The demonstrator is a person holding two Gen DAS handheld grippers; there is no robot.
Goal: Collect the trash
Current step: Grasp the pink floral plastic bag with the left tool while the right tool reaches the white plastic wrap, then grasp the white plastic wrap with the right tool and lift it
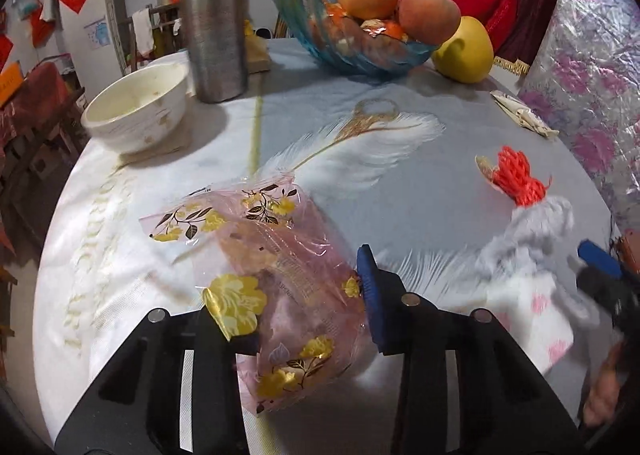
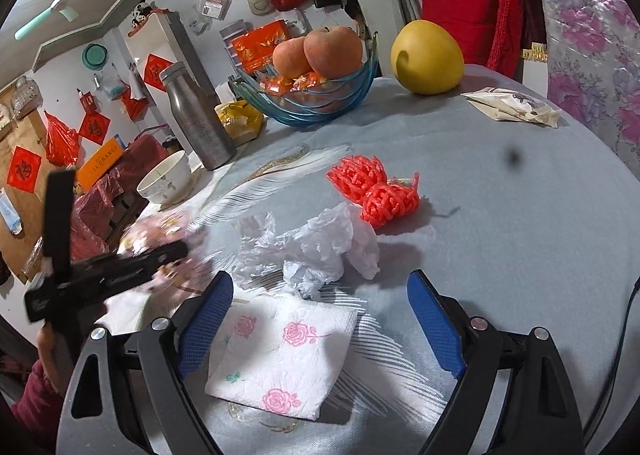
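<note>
My left gripper (image 1: 308, 307) is shut on a pink see-through plastic bag with gold flowers (image 1: 280, 279), held just above the table; it shows blurred in the right wrist view (image 2: 160, 239). My right gripper (image 2: 320, 319) is open over a folded white napkin with pink roses (image 2: 284, 355). Just beyond its fingertips lies crumpled white tissue and plastic (image 2: 316, 247), then two red foam fruit nets (image 2: 372, 187). The nets (image 1: 516, 179) and tissue (image 1: 536, 231) also show at the right in the left wrist view. A flat empty wrapper (image 2: 512, 105) lies at the far right.
A blue glass fruit bowl (image 2: 312, 107) with apples, a yellow pomelo (image 2: 428, 57), a steel bottle (image 2: 196, 119) and a white bowl (image 2: 166, 177) stand at the back and left of the round table (image 2: 520, 215). A floral-covered object (image 1: 592, 75) borders the right edge.
</note>
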